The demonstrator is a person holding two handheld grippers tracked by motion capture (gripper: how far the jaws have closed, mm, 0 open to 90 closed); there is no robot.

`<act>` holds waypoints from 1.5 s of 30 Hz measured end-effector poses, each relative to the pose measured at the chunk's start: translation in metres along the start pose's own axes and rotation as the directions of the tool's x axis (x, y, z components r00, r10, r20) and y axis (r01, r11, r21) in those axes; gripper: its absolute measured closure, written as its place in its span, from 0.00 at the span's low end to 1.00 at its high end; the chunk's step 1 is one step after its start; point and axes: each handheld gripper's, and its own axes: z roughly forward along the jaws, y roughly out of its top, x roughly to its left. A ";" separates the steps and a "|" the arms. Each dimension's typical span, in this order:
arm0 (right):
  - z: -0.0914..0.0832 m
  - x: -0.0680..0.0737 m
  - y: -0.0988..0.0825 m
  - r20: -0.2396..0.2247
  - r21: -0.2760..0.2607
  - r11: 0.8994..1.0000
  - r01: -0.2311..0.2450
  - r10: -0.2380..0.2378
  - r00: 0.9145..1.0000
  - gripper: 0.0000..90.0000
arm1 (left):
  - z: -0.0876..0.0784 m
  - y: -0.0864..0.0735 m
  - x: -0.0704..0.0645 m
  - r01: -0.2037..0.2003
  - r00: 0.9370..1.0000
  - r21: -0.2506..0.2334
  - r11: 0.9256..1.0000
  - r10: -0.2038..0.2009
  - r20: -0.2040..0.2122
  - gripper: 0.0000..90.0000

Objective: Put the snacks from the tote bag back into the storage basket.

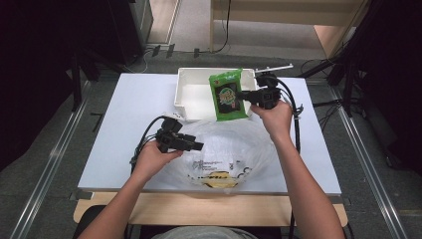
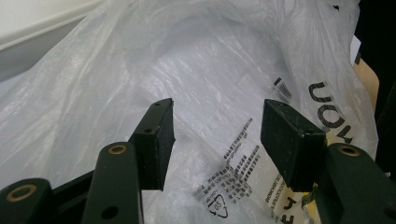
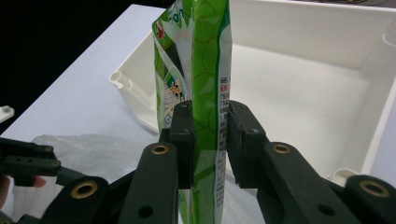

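Green foil snack pouch (image 1: pixel 228 94) is clamped edge-on in right gripper (image 3: pixel 209 140), lifted over the white plastic bin (image 1: pixel 191 79). Left gripper (image 2: pixel 217 135) has jaws spread, nothing held, at the clear plastic bag (image 1: pixel 224 149) mouth. Pick done; bagging looks left.

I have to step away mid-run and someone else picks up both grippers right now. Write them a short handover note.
Right gripper: shut on the green snack packet, held upright above the near edge of the white tray.
Left gripper: jaws open, nothing pinched, poised at the clear plastic bag, which lies on the table in front of the tray.
Done: packet lifted out of the tray, which looks empty otherwise.
Left, as it seems: carry the packet to the bag, hold the bag's mouth open with the left gripper, drop the packet in, release.
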 end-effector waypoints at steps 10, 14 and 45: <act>0.012 0.002 0.017 0.018 -0.018 1.000 0.005 -0.005 1.000 0.84 | 0.004 -0.002 -0.002 -0.007 1.000 0.016 1.000 0.007 0.001 0.51; 0.014 0.002 0.023 0.020 -0.033 0.999 0.001 -0.001 1.000 0.84 | 0.006 -0.002 -0.002 -0.008 1.000 0.017 1.000 0.008 0.004 0.51; 0.059 -0.016 0.073 0.117 -0.027 1.000 -0.016 0.019 0.993 0.84 | 0.015 -0.006 0.005 -0.007 1.000 0.035 0.999 0.006 0.003 0.52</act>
